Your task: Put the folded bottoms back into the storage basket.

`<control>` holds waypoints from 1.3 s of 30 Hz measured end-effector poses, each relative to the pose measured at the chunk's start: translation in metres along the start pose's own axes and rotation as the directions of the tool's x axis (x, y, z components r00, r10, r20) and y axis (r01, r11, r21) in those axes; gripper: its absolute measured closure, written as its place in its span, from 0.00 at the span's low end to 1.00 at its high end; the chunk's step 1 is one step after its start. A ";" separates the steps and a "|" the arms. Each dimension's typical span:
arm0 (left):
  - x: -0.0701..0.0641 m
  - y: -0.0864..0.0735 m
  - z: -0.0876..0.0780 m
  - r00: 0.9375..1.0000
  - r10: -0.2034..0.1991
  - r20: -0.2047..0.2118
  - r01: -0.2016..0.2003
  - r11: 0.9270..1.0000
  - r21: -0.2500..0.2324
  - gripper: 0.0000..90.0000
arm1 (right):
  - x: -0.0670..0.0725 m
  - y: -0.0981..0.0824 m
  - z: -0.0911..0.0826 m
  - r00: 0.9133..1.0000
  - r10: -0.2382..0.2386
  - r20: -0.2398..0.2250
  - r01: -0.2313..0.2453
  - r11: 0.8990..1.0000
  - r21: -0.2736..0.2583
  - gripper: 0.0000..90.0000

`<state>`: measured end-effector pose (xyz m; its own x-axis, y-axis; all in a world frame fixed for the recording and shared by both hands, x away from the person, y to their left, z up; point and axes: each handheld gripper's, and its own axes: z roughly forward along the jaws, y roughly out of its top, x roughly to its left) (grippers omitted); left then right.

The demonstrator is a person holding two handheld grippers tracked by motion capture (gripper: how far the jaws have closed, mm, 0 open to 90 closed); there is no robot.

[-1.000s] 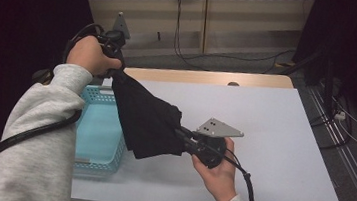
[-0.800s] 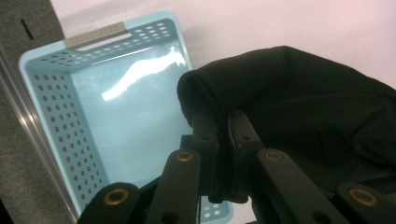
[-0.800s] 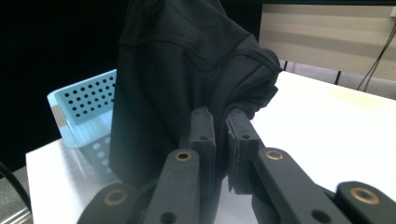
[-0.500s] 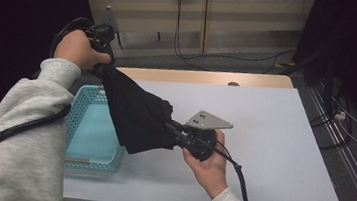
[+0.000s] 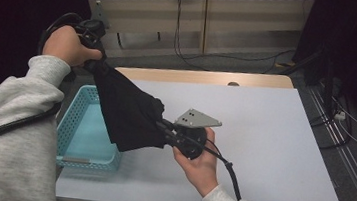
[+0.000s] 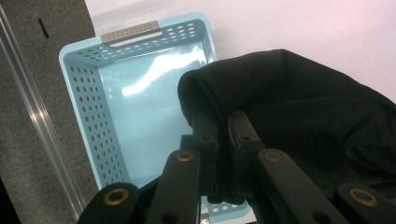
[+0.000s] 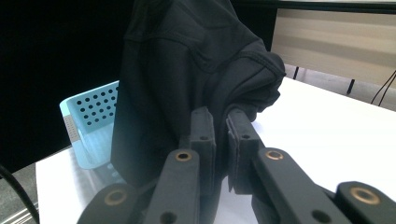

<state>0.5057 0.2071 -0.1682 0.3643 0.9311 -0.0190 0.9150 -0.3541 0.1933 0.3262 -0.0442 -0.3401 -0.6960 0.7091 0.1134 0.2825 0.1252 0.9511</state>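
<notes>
Step in hand, as judged: a black garment (image 5: 127,113) is held up between 2 grippers, clear of the table (image 5: 273,140), most likely for folding or for lowering into the basket.

Nearest: the right gripper (image 5: 163,126) is seen in the high view low over the near half of the table, gripped from below by the right hand (image 5: 201,164), grey plate on top. In the right gripper view the jaws are pressed nearly together with a bunched fold of the garment (image 7: 196,70) pinched between the pads; the cloth rises up and away from them.

Middle: the garment is stretched as a slanted sheet from the lower right grip up to the higher left grip. Its lower edge hangs over the right-hand wall of the blue basket (image 5: 82,135), which sits at the left edge of the table. Whether cloth touches the basket rim cannot be told.

Farthest: the left gripper (image 5: 95,61) is held high beyond the far left corner of the table. In the left gripper view its jaws are likewise closed down on a rolled edge of the cloth (image 6: 289,98), with the basket (image 6: 135,107) seen empty below.

Next move, as judged: both pinches are to be kept, and the 2 grips brought together or lowered evenly so the loose lower edge is not snagged on the basket wall.
</notes>
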 end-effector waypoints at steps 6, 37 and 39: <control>0.005 0.000 0.000 1.000 -0.001 -0.004 0.001 1.000 -0.002 0.93 | 0.003 0.002 0.004 1.000 -0.006 -0.007 0.006 1.000 -0.001 0.93; 0.027 -0.007 -0.001 0.999 -0.027 -0.024 0.027 1.000 -0.003 0.93 | 0.020 -0.001 0.028 0.999 0.004 -0.047 -0.003 1.000 0.007 0.93; 0.029 -0.008 -0.002 0.999 -0.024 -0.025 0.024 1.000 -0.003 0.93 | 0.022 -0.001 0.031 0.999 0.006 -0.049 -0.006 1.000 0.006 0.93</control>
<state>0.5086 0.2370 -0.1685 0.3380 0.9412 0.0012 0.9229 -0.3317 0.1954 0.3308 -0.0076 -0.3475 -0.7259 0.6749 0.1331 0.2901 0.1250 0.9488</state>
